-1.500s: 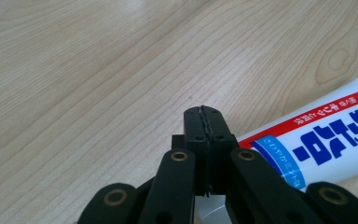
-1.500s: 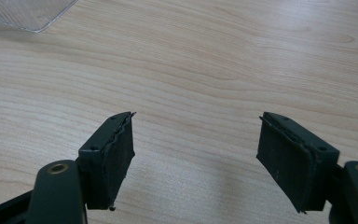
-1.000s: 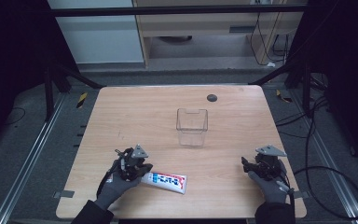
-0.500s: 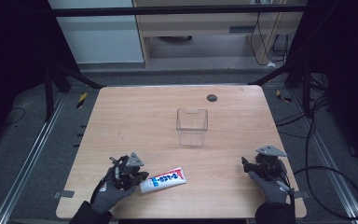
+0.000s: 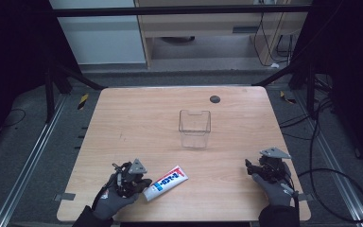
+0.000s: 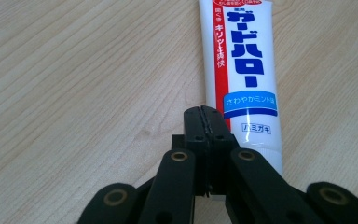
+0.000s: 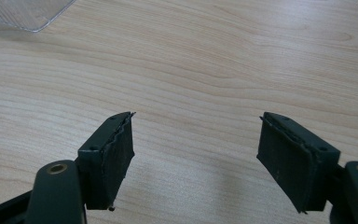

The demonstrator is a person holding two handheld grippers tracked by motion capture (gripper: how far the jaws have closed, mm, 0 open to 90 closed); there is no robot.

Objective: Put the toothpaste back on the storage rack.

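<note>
On the wooden bench (image 5: 123,118) a toothpaste tube (image 5: 166,182) lies flat near the front edge, slanted, with its lower end next to the left hand-held gripper (image 5: 137,181). In the left gripper view that hand-held gripper (image 6: 207,122) has its jaws pressed together with nothing between them, and the tube (image 6: 244,70) runs away just to the right of the tips, touching or nearly touching them; which one is not clear. The work in hand looks like nudging or lining up the tube, probably toward the clear plastic box (image 5: 194,127) that stands well apart up the middle of the bench. The main risk is that a push from closed tips against a rounded, slippery tube makes it spin or skid sideways instead of going where it is meant to, and since it sits close to the front edge it could slide off the bench. If a grasp is intended, the jaws need to part first; closing on the soft body off-centre could squash it or let it droop and slip out. The right hand-held gripper (image 5: 264,166) rests far off at the right with its jaws wide apart (image 7: 196,154) over bare wood, too distant to steady the tube if it goes astray.
</note>
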